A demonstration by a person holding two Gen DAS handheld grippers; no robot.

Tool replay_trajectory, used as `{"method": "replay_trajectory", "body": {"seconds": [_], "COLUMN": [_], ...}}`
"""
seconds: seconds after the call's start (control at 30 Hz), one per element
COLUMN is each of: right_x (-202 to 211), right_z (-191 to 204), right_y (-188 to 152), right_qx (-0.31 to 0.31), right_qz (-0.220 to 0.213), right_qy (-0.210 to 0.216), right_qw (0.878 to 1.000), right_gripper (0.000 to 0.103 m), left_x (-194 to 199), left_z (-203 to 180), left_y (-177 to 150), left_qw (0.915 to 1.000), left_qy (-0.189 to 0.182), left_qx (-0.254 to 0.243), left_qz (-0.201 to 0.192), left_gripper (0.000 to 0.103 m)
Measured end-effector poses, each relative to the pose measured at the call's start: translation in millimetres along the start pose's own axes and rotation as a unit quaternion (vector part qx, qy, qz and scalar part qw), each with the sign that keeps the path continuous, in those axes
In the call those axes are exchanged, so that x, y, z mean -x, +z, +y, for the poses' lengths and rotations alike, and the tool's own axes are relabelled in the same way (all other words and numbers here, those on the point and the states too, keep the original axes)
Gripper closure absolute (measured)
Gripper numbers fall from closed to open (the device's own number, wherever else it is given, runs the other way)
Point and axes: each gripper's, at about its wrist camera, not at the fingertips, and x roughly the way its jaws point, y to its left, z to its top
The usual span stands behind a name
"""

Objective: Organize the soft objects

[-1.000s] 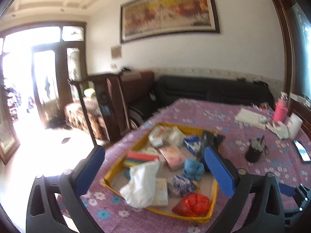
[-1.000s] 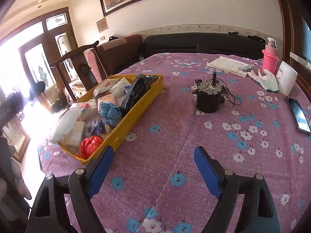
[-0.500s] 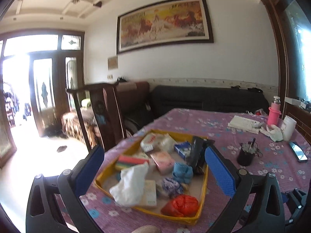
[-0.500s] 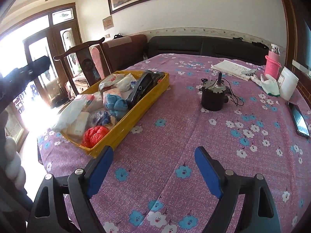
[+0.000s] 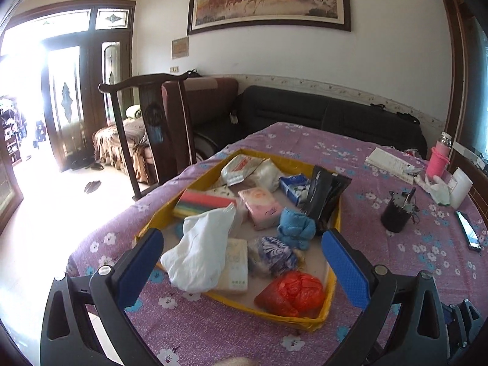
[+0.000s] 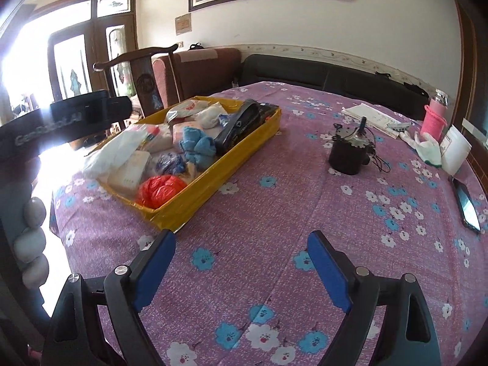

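Observation:
A yellow tray point(image 5: 331, 292) sits on the purple flowered tablecloth, also in the right wrist view point(image 6: 244, 149). It holds a white plastic bag point(image 5: 201, 250), a red bag point(image 5: 292, 292), a blue cloth point(image 5: 296, 228), a patterned blue bag point(image 5: 274, 256), tissue packs point(image 5: 262, 207), a striped sponge stack point(image 5: 201, 204) and a black pouch point(image 5: 326, 195). My left gripper point(image 5: 242, 262) is open and empty, held above the tray's near end. My right gripper point(image 6: 241, 268) is open and empty over bare cloth to the right of the tray.
A black motor with wires point(image 6: 350, 149), papers point(image 6: 372, 116), a pink bottle point(image 6: 434, 116), a white tub point(image 6: 456, 149), a glove point(image 6: 427, 149) and a phone point(image 6: 468, 207) lie right of the tray. A wooden chair point(image 5: 152, 128) stands at the table's left edge.
Both views have shifted and tilted, so the tray looks nearer in the left view. The left gripper's body now shows at the left of the right view. Both stay open.

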Motion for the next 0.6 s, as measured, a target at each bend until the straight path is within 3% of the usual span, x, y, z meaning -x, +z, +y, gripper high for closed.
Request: {"method": "replay_trajectory", "body": {"seconds": [0.6], "right_x": [-15.7], "right_z": [24.2], "right_y": [10.5], "right_qx": [0.027], "right_qz": [0.016], "right_qy": [0.004], "right_qw": [0.999], "right_gripper": [0.011], "left_x": [-28.7], "left_z": [21.0], "left_y": [-4.2], "left_qw": [0.998], "left_qy": [0.006], "left_qx": [0.018], "left_qz": [0.06], "left_gripper": [0.0]}}
